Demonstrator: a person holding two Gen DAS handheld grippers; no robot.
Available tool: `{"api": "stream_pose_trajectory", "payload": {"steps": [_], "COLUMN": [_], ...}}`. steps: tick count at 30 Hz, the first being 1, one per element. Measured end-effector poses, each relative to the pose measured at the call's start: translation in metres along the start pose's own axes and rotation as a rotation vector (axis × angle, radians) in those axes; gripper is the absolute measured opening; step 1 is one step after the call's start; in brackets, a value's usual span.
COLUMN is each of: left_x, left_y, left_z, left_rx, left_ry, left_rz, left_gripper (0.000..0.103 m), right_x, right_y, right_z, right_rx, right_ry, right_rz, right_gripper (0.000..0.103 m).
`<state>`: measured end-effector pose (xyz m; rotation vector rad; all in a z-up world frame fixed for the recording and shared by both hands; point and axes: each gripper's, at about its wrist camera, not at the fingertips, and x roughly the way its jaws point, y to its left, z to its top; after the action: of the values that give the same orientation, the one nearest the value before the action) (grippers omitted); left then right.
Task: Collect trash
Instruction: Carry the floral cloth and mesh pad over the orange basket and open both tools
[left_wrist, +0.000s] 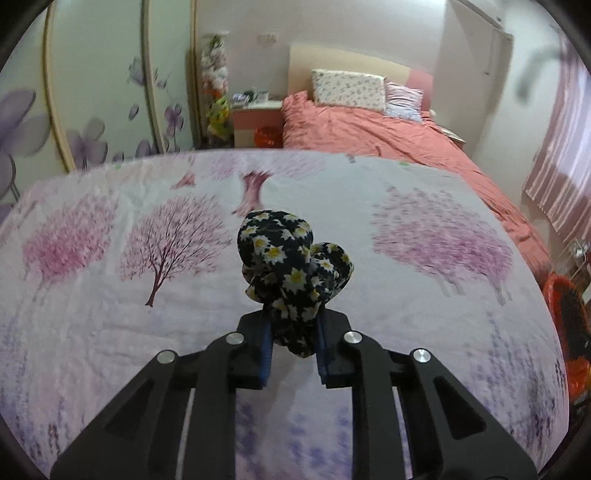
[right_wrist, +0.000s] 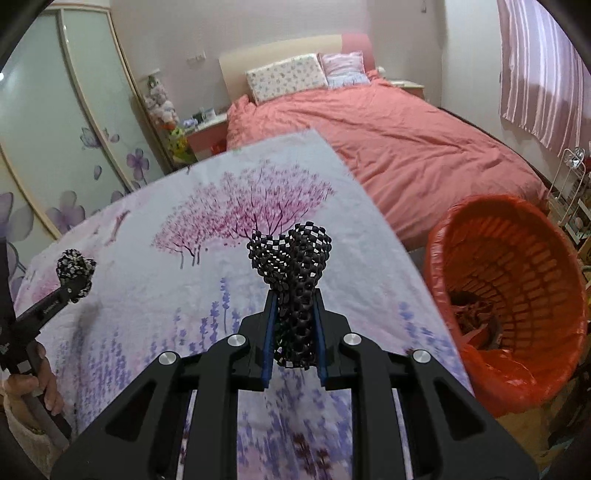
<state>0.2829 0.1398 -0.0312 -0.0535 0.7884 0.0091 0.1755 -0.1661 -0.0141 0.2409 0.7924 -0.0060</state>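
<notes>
Between the blue pads of the left tongs (left_wrist: 294, 345) sits a crumpled black cloth wad printed with white daisies (left_wrist: 293, 267), clamped and held above the table (left_wrist: 110, 332), whose smooth cover shows pink trees and lavender. The right tongs (right_wrist: 294, 334) clench a bunched black open-mesh net (right_wrist: 291, 266). Beside the table stands a woven basket lined with a glossy orange bag (right_wrist: 517, 280). No writing is legible.

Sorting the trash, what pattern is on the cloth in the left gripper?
Black cloth with white, yellow-centred daisies, clearest in the left wrist view.
</notes>
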Motion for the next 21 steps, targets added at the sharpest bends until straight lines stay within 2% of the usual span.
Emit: {"api": "stream_pose_trajectory", "payload": {"steps": [5, 12, 21], "left_x": [-0.03, -0.063, -0.1], "left_y": [-0.039, -0.096, -0.162], "left_z": [-0.002, -0.014, -0.024], "left_rx": [0.07, 0.157, 0.217], "left_ry": [-0.038, -0.069, -0.085], "left_rz": [-0.008, -0.072, -0.254], "left_gripper": [0.019, 0.019, 0.019], "right_x": [-0.03, -0.063, -0.089], "right_y": [-0.01, -0.03, -0.066], "right_z": [-0.004, -0.007, -0.017], "right_rx": [0.006, 0.017, 0.071], "right_ry": [-0.074, -0.156, -0.224], "right_rz": [-0.012, -0.043, -0.08], "right_gripper": [0.018, 0.018, 0.018]}}
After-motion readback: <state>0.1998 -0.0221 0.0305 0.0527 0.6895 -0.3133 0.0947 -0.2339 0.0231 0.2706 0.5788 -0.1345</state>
